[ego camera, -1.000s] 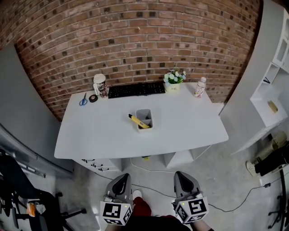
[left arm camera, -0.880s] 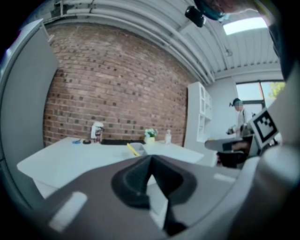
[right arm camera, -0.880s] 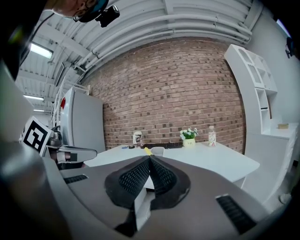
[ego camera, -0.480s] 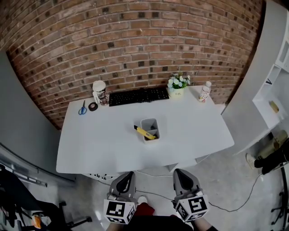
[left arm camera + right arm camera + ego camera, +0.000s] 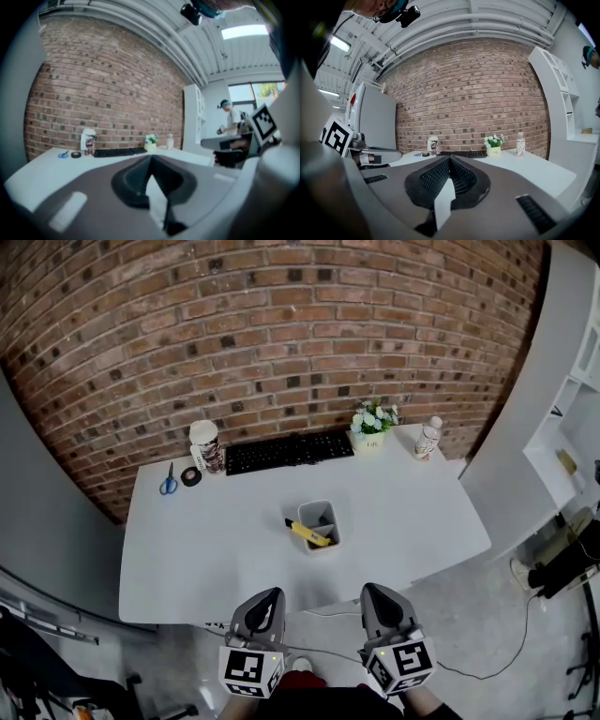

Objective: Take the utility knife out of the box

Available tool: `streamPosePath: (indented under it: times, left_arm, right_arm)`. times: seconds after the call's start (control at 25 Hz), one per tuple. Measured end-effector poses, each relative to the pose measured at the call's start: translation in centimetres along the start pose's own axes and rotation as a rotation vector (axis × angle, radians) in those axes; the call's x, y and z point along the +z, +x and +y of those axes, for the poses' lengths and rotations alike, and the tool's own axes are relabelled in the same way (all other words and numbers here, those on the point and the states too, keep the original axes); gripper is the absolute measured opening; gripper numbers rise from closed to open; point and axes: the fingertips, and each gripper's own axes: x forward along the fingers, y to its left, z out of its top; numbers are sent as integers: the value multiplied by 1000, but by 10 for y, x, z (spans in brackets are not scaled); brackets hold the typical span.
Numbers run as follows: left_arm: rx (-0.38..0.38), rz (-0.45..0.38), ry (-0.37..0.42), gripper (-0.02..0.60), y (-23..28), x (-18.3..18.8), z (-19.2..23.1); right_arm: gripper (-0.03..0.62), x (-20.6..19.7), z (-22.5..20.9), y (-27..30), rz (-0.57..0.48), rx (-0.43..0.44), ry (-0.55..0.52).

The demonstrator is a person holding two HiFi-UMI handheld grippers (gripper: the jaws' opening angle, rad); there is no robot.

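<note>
A yellow utility knife (image 5: 308, 532) leans in a small grey box (image 5: 320, 526) near the middle of the white table (image 5: 225, 549), its handle sticking out over the box's left rim. Both grippers hover side by side at the near edge of the table, short of the box. My left gripper (image 5: 267, 600) is shut with nothing in it. My right gripper (image 5: 374, 594) is shut and empty too. In the left gripper view the jaws (image 5: 151, 159) meet at a point, and in the right gripper view the jaws (image 5: 450, 160) do the same. Neither gripper view shows the box or the knife.
Along the brick wall stand a black keyboard (image 5: 289, 451), a paper cup (image 5: 206, 445), blue scissors (image 5: 168, 484), a tape roll (image 5: 191, 476), a flower pot (image 5: 372, 427) and a small bottle (image 5: 427, 439). White shelves (image 5: 572, 418) rise at the right. A person (image 5: 230, 119) stands far right.
Both grippers have moved forward together toward the table. The table, box and knife now lie closer and lower in the head view. The jaws stayed shut.
</note>
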Motion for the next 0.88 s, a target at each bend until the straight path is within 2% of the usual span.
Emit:
streamPosePath:
  times: [0.28, 0.52, 0.88]
  left_arm:
    - [-21, -15, 10, 3, 15, 9, 16]
    - [-43, -10, 9, 4, 21, 6, 22]
    - [-68, -3, -5, 5, 28, 9, 22]
  right_arm:
    - [8, 9, -2, 20, -15, -26, -4]
    - [8, 13, 1, 26, 44, -58, 10]
    - [8, 11, -3, 22, -21, -87, 11]
